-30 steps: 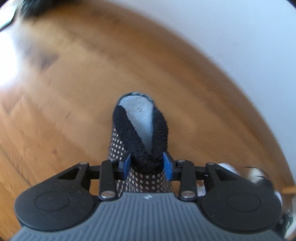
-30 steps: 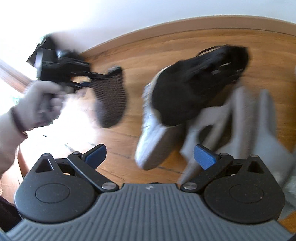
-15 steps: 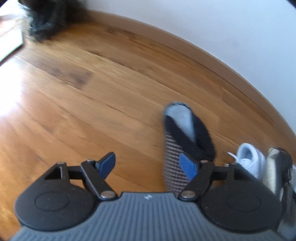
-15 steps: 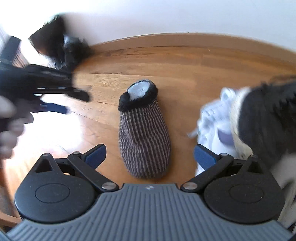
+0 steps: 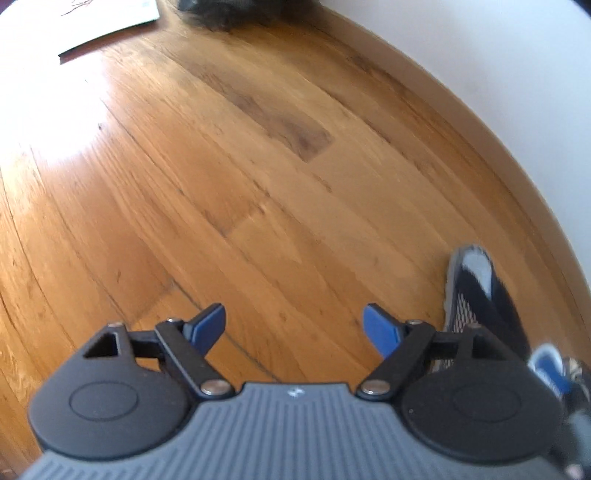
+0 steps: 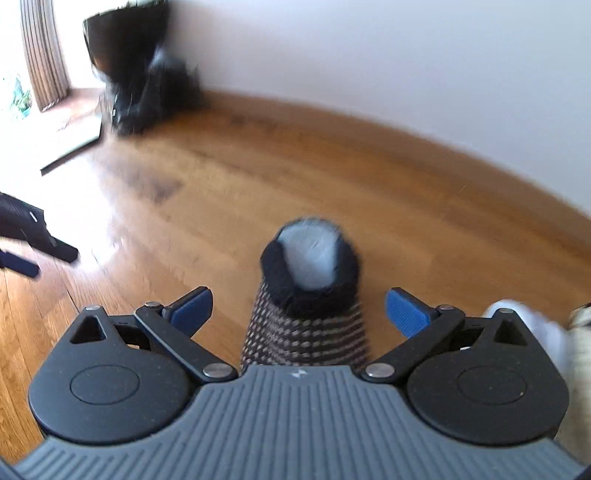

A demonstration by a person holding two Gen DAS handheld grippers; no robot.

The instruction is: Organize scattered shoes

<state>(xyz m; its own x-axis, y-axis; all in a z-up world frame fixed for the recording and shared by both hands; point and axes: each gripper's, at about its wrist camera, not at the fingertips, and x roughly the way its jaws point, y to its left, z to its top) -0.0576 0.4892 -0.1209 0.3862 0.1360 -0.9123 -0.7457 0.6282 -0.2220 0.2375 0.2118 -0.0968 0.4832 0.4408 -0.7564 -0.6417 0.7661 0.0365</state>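
Note:
A knitted dotted slipper [image 6: 306, 325] with a black fleece collar and grey insole lies on the wooden floor near the wall. My right gripper [image 6: 299, 314] hangs over it, one finger on each side. Its jaws are closing, and the blue pads stand apart from the slipper. In the left wrist view the same slipper [image 5: 476, 295] lies off to the right. My left gripper [image 5: 295, 325] is over bare floor, jaws opening with nothing between them. The right wrist view shows that left gripper [image 6: 40, 256] at the far left edge. A white sneaker [image 6: 517, 317] sits right of the slipper.
A white wall with a wooden baseboard [image 6: 406, 129] runs behind the slipper. A black bag-like heap [image 6: 144, 85] stands by the wall at the back left, beside a curtain [image 6: 44, 55]. A flat pale mat [image 5: 110, 22] lies on the sunlit floor.
My left gripper opened, let the slipper go onto the floor and drew away to the left. My right gripper swung from the sneakers to straddle the slipper.

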